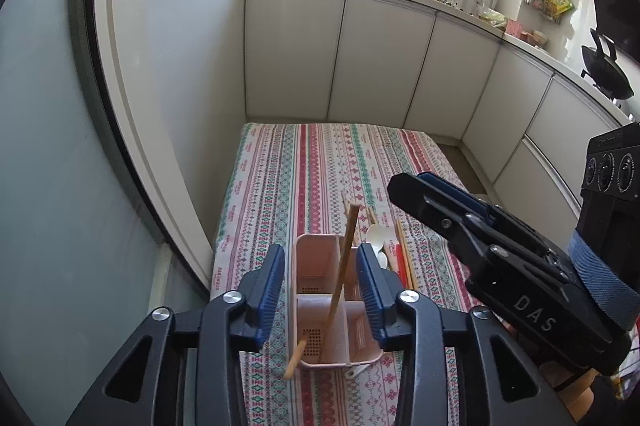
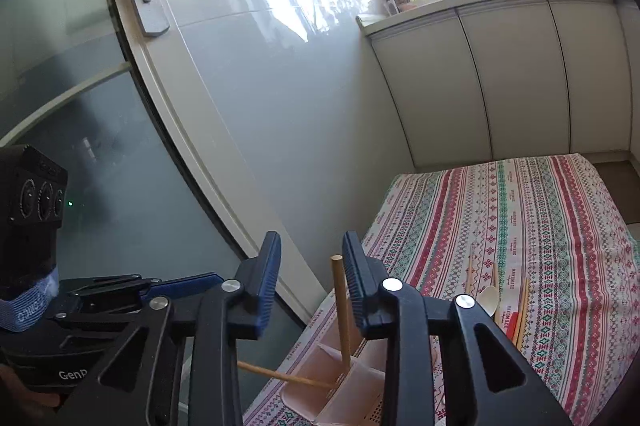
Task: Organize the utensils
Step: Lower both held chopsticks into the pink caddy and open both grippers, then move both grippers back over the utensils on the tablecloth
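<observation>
Only the left wrist view shows both tools: left tool (image 1: pixel 320 286) parted around the chopstick (image 1: pixel 340 266) in the pink holder (image 1: pixel 312 266); right tool (image 2: pixel 310 282) parted too.

The right gripper (image 2: pixel 308 282) hangs over a pink utensil caddy (image 2: pixel 340 394), jaws apart; one chopstick (image 2: pixel 341 314) stands upright in it, another (image 2: pixel 286 377) leans out. A white spoon (image 2: pixel 489 298) and what seem more chopsticks (image 2: pixel 522 310) lie on the patterned counter (image 2: pixel 540 226).

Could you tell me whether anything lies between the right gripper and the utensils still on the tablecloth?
Nothing visible blocks the way. The right gripper hangs open above the cloth, and the white spoon and loose chopsticks lie exposed beside the pink organizer.
</observation>
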`<state>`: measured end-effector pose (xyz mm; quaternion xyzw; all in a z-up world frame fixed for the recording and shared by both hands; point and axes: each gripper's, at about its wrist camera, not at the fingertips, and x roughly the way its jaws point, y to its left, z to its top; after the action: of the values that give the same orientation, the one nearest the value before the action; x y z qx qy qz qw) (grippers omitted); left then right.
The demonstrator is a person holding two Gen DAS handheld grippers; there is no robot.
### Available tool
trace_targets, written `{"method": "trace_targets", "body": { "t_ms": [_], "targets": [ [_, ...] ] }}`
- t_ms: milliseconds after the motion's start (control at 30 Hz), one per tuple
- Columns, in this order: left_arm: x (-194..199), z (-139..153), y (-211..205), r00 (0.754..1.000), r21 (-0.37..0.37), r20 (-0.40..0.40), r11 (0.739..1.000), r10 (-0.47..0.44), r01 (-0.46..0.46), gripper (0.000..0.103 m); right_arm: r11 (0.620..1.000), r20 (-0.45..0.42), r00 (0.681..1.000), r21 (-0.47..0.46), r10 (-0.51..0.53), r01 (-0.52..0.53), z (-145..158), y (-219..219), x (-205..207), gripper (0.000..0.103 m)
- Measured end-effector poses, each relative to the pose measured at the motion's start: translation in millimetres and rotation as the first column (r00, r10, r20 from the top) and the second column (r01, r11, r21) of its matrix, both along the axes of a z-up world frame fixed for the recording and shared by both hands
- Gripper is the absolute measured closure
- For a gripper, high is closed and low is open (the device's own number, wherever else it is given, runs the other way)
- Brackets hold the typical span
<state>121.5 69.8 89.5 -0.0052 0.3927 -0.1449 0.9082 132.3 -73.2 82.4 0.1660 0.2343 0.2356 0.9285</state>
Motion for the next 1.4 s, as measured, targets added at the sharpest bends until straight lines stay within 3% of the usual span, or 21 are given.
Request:
{"method": "trace_targets", "body": {
  "t_ms": [200, 367, 767, 1067, 1400],
  "targets": [
    [-11, 8, -6, 1.000, -0.014, 0.010, 1.000, -0.003, 0.003, 0.044, 0.999, -0.003, 0.999, -0.018, -0.032, 0.032, 18, -26, -17, 0.054],
    [-22, 16, -16, 1.000, -0.022, 0.007, 0.999, -0.025, 0.025, 0.037, 0.996, -0.036, 0.997, -0.055, -0.067, 0.065, 26, -51, -36, 0.045],
    [-42, 23, -57, 0.996, -0.003, -0.011, 0.996, -0.090, 0.090, 0.018, 0.977, -0.172, 0.967, -0.134, -0.189, 0.167, 16, -121, -68, 0.031],
    [-19, -3, -95, 0.986, -0.016, -0.137, 0.995, -0.097, 0.096, 0.018, 0.956, -0.306, 0.908, -0.160, -0.286, 0.247, -12, -173, -68, 0.029],
    [37, -42, -160, 0.969, 0.037, -0.236, 0.996, -0.071, 0.082, 0.018, 0.925, -0.474, 0.795, -0.181, -0.380, 0.334, -53, -225, -35, 0.029]
  ]
}}
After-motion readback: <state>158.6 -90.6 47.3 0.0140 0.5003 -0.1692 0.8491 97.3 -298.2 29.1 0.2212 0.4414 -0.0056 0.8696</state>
